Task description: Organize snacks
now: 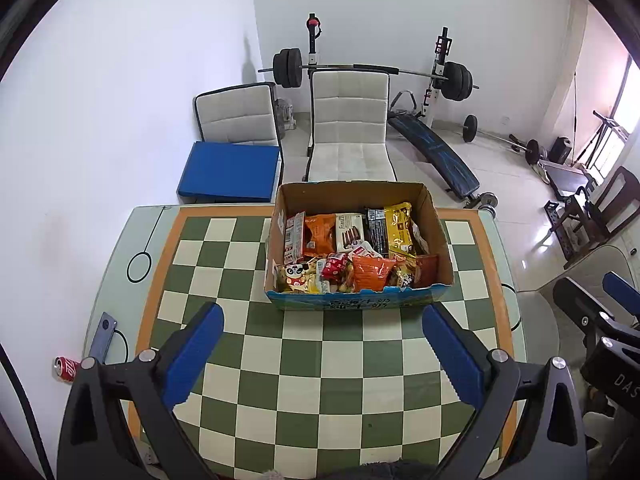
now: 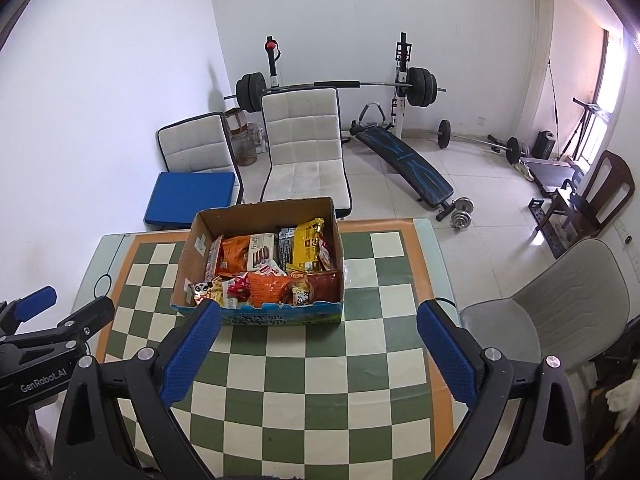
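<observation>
A cardboard box (image 1: 352, 302) with a blue front stands on the far middle of the checkered table (image 1: 320, 360). It is full of snack packs: an orange bag (image 1: 370, 272), a yellow pack (image 1: 400, 228), a cookie pack (image 1: 350, 232). The box also shows in the right wrist view (image 2: 280, 316). My left gripper (image 1: 322, 316) is open and empty, held above the table in front of the box. My right gripper (image 2: 318, 314) is open and empty, just right of the left one, its left fingertip (image 2: 208, 312) overlapping the box's front corner in view.
Two white chairs (image 1: 348, 128) stand behind the table, one with a blue cushion (image 1: 230, 170). A weight bench and barbell (image 1: 432, 76) stand at the back wall. A grey chair (image 2: 560, 300) is at the table's right. A red can (image 1: 66, 368) lies on the floor at left.
</observation>
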The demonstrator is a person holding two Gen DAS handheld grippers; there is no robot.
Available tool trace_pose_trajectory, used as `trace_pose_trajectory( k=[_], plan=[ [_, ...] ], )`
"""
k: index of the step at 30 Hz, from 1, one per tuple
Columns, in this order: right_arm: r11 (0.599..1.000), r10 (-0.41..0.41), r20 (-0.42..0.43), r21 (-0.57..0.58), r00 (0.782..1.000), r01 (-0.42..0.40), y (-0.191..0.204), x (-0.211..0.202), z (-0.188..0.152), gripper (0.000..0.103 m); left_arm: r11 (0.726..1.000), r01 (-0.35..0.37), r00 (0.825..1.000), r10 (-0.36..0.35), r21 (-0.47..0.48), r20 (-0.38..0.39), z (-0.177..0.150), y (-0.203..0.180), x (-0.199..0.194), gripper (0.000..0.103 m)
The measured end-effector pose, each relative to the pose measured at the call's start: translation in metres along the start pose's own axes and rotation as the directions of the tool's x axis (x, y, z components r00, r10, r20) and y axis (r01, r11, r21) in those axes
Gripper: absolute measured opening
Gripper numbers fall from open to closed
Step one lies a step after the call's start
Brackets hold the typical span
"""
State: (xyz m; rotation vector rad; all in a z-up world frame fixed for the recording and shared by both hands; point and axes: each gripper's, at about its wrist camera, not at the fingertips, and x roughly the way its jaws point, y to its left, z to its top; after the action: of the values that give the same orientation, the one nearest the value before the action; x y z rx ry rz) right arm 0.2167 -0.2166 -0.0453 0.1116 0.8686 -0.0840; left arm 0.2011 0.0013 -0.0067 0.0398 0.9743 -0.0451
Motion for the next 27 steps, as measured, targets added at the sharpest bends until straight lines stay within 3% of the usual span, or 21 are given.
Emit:
trace_pose_trajectory(
  k=[27],
  plan=[
    [1.000, 0.012, -0.015, 0.001, 1.000, -0.012, 0.0034, 0.0092, 0.0006, 0.100, 1.000, -0.009, 1.000, 0.009, -0.003, -0.013, 0.0001, 0.0004, 0.0092, 0.102]
  ],
)
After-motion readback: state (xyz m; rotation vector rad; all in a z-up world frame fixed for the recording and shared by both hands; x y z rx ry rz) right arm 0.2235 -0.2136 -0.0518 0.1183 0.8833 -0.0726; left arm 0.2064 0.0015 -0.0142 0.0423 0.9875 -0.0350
